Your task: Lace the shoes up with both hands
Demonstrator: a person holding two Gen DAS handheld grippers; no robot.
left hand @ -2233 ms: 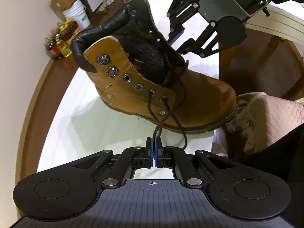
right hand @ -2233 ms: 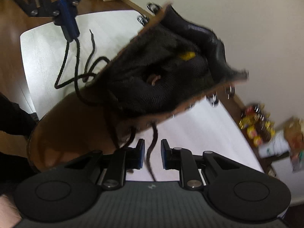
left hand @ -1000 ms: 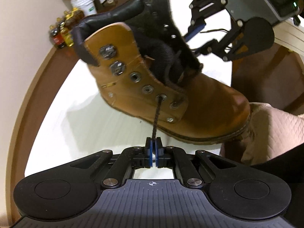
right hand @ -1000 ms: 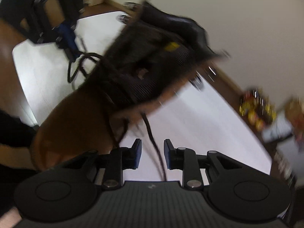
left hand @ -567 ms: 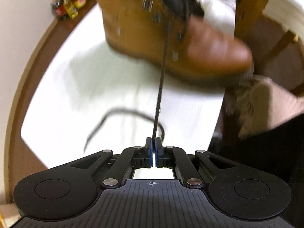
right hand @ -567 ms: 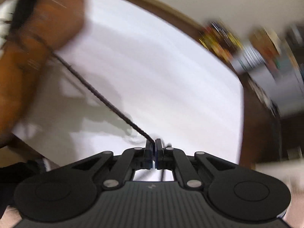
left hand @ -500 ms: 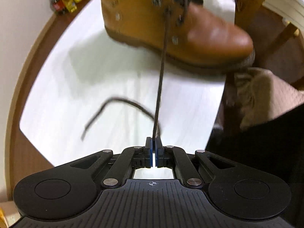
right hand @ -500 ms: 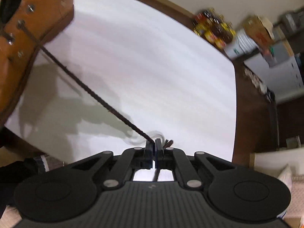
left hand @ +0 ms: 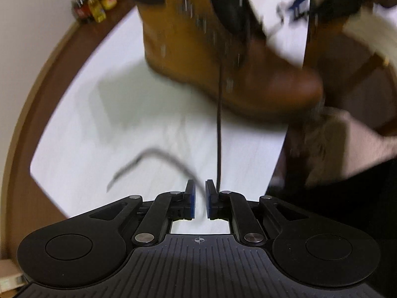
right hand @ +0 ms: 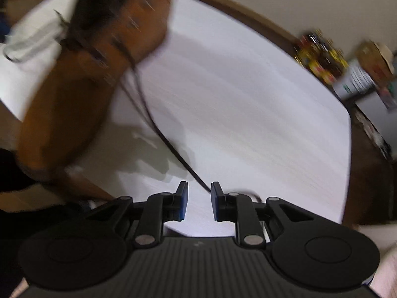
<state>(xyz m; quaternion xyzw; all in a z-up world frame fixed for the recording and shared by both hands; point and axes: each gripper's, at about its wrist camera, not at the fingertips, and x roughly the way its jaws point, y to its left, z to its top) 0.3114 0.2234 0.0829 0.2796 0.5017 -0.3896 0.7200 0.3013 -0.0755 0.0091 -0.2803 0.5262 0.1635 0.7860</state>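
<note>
With both pulls done, left gripper (left hand: 199, 200) and right gripper (right hand: 199, 200) jaws just opened, releasing the laces (left hand: 218, 129) slack on the bench (left hand: 119, 114) beside the boot (left hand: 223, 49) for regrasping.

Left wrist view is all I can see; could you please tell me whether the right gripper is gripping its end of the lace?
Observer: No. The right gripper has just been opening its jaws; neither pad presses on anything.
Operator: Where is its lace, please?
Observer: The lace runs from the boot across the white table to the edge of the gap, by the finger on the picture's right.
Operator: What lies beyond the table there?
Observer: Bottles and a white bucket, both blurred.
</note>
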